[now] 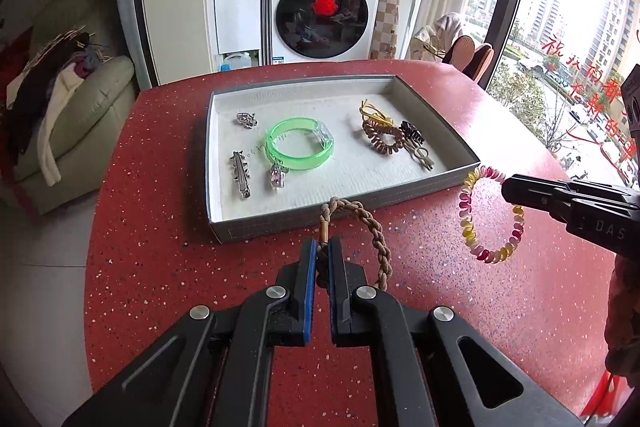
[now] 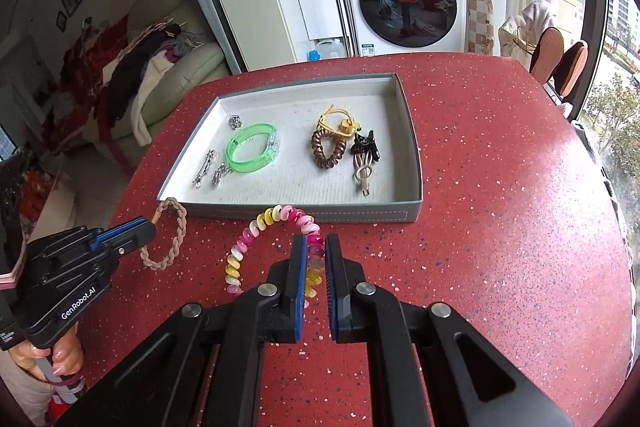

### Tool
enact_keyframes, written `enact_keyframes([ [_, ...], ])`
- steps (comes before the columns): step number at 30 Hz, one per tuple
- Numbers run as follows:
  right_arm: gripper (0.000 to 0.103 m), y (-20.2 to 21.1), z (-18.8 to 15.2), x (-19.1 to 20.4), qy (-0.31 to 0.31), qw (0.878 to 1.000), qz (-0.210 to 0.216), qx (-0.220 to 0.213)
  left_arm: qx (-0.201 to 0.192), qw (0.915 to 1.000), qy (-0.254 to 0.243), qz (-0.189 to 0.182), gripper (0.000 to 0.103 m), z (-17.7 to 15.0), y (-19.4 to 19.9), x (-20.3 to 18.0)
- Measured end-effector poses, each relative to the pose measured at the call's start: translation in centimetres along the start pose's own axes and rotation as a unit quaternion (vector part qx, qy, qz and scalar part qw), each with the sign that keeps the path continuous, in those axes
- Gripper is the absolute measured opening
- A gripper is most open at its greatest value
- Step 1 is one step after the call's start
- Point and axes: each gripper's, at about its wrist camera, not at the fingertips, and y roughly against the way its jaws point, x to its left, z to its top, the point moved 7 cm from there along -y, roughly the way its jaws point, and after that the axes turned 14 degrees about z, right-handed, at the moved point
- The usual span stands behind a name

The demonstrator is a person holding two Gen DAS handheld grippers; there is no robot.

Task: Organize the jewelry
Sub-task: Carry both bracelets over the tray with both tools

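- The left gripper [image 1: 323,251] is clamped on the knotted end of a braided cord bracelet [image 1: 372,231], whose loop hangs to the lower right of the tips in the left wrist view.
- The right gripper [image 2: 316,253] pinches a pink-and-yellow spiral hair tie [image 2: 256,231]; its loop curves to the left of the tips.
- The grey tray [image 2: 412,215] lies straight above both grippers in each frame, near wall closest.
- In my judgement both are about equally near; each load must clear that wall.
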Motion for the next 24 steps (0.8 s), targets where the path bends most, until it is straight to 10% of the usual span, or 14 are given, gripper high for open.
enact_keyframes([
  [24, 0.010, -6.9, 7.6, -4.3, -0.055, 0.998, -0.013, -0.006, 0.018, 0.9987, 0.042, 0.022, 0.024, 9.1, -7.8, 1.2],
])
